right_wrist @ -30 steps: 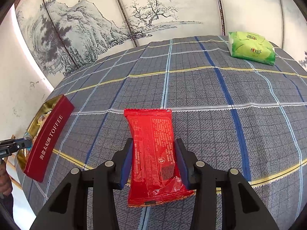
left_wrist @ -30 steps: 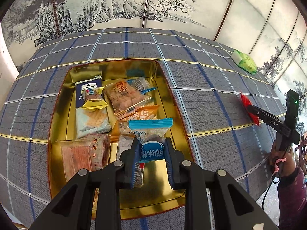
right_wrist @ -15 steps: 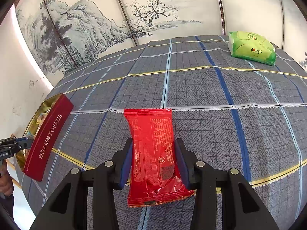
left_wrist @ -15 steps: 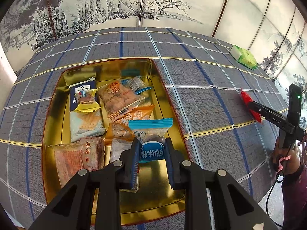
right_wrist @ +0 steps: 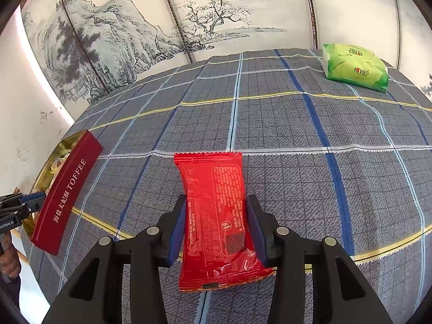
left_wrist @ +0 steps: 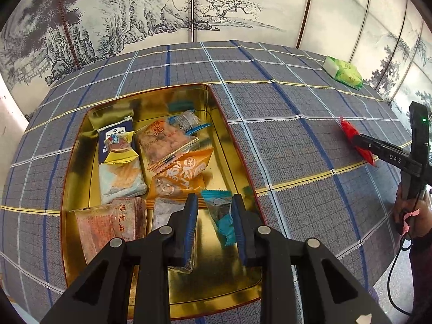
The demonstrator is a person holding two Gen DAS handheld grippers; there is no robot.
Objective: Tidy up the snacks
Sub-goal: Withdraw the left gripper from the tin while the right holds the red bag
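left gripper (left_wrist: pixel 214 221): over the near end of the tin, fingers a narrow gap apart, nothing pinched
blue snack packet (left_wrist: pixel 218 210): lies twisted on the tin floor, seen through the gap between the left fingers; its right edge is hidden behind the right-hand finger
gold tin (left_wrist: pixel 78 162): open, on the tablecloth; 9 o'clock from the red packet in the right wrist view, where its red side reads TOFFEE
tin contents: orange packet (left_wrist: pixel 183 172) at 12 o'clock from the blue one; clear packet of brown snacks (left_wrist: pixel 164 143) beyond it; cracker packet (left_wrist: pixel 120 178) and navy packet (left_wrist: pixel 116 135) along the 9 o'clock side; brownish packets (left_wrist: pixel 108 221) in the near 8 o'clock corner
right gripper (right_wrist: pixel 216 224): clamped on the red packet, both pads against its long sides, packet pinched in at the waist
red snack packet (right_wrist: pixel 213 189): flat on the cloth, outside the tin, long axis running 12 to 6; well apart from the tin, at 3 o'clock in the left wrist view
green tissue pack (right_wrist: pixel 353 67): far edge of the table, 1 o'clock from the red packet, well apart
checked tablecloth (right_wrist: pixel 283 135): grey with blue, white and yellow lines, covers the whole table
person's hand (left_wrist: pixel 407 216): on the right gripper's handle, 3 o'clock edge of the left wrist view
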